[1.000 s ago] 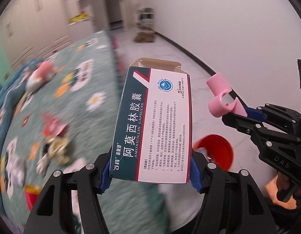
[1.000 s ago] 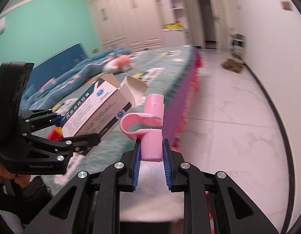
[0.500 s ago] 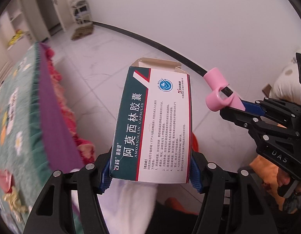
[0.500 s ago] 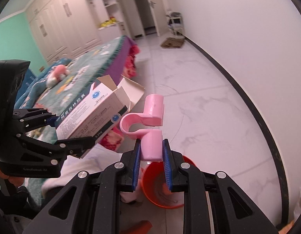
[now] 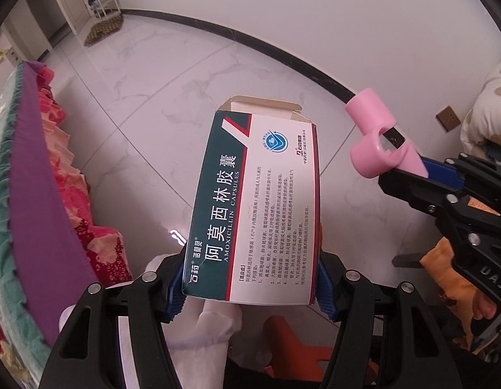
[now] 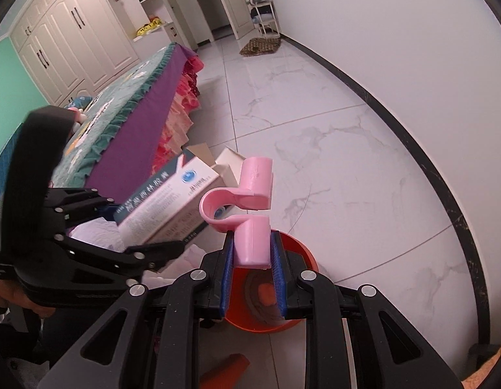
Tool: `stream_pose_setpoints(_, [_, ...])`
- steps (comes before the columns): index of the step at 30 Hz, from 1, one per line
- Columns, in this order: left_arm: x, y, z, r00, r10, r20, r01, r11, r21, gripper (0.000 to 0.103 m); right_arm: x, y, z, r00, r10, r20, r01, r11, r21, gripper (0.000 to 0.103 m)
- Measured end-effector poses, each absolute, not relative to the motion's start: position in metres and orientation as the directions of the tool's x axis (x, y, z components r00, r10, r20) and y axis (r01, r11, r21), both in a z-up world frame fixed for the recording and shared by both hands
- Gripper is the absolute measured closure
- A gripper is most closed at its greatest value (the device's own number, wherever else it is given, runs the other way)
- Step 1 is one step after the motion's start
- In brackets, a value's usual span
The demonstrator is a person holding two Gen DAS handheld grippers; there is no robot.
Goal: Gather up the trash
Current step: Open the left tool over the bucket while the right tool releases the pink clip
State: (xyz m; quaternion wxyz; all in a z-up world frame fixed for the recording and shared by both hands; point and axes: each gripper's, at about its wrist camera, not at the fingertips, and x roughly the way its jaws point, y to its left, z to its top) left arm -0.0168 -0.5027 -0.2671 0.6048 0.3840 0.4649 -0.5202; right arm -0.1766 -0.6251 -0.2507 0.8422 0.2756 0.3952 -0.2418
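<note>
My left gripper [image 5: 250,288] is shut on an open amoxicillin medicine box [image 5: 253,207], green and white, with its top flap open; the box also shows in the right wrist view [image 6: 166,204]. My right gripper [image 6: 252,259] is shut on a pink plastic clip [image 6: 247,201], held above an orange bucket [image 6: 302,259] on the floor. In the left wrist view the pink clip [image 5: 377,142] and the right gripper [image 5: 422,170] are to the right of the box. Part of the orange bucket [image 5: 292,334] shows below the box.
A bed with a teal quilt and purple skirt [image 6: 130,123] runs along the left, also in the left wrist view [image 5: 33,214]. White marble floor [image 6: 331,149] lies ahead, bounded by a white wall with a dark skirting. Wardrobes [image 6: 72,42] and a door stand far back.
Both grippers swung away from the bed towards the floor and tilted down. The orange bucket now lies right under the right gripper. Both grips are unchanged.
</note>
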Motion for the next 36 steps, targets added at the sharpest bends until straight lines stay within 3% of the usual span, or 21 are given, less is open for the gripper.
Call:
stream_pose_setpoints(8, [-0.024, -0.519, -0.289, 0.010, -0.215, -0.977, 0.990, 0.138, -0.020, 0.038, -0.174, -0.635, -0.268, 0.553, -0.178, -0.814, 0.640, 0.717, 0.278, 0.081])
stream_pose_setpoints(12, [-0.029, -0.524, -0.295, 0.033, -0.203, -0.979, 0.992, 0.128, 0.007, 0.026, -0.172, -0.636, -0.273, 0.548, -0.169, -0.819, 0.640, 0.715, 0.281, 0.081])
stream_pose_setpoints(25, [-0.014, -0.515, -0.289, 0.063, -0.198, -0.978, 0.982, 0.184, 0.026, 0.026, -0.138, -0.628, -0.291, 0.545, -0.109, -0.831, 0.593, 0.751, 0.291, 0.081])
stream_pose_setpoints(27, [-0.010, -0.512, -0.286, 0.074, -0.200, -0.977, 0.980, 0.198, 0.033, 0.026, -0.130, -0.627, -0.293, 0.543, -0.105, -0.833, 0.592, 0.752, 0.291, 0.079])
stream_pose_setpoints(30, [-0.005, -0.507, -0.284, 0.095, -0.195, -0.976, 0.976, 0.210, 0.054, 0.026, -0.124, -0.628, -0.294, 0.528, -0.118, -0.841, 0.601, 0.752, 0.272, 0.066])
stream_pose_setpoints(36, [0.002, -0.499, -0.278, 0.095, -0.207, -0.974, 0.970, 0.239, 0.044, 0.026, -0.124, -0.622, -0.284, 0.531, -0.134, -0.837, 0.595, 0.762, 0.255, 0.066])
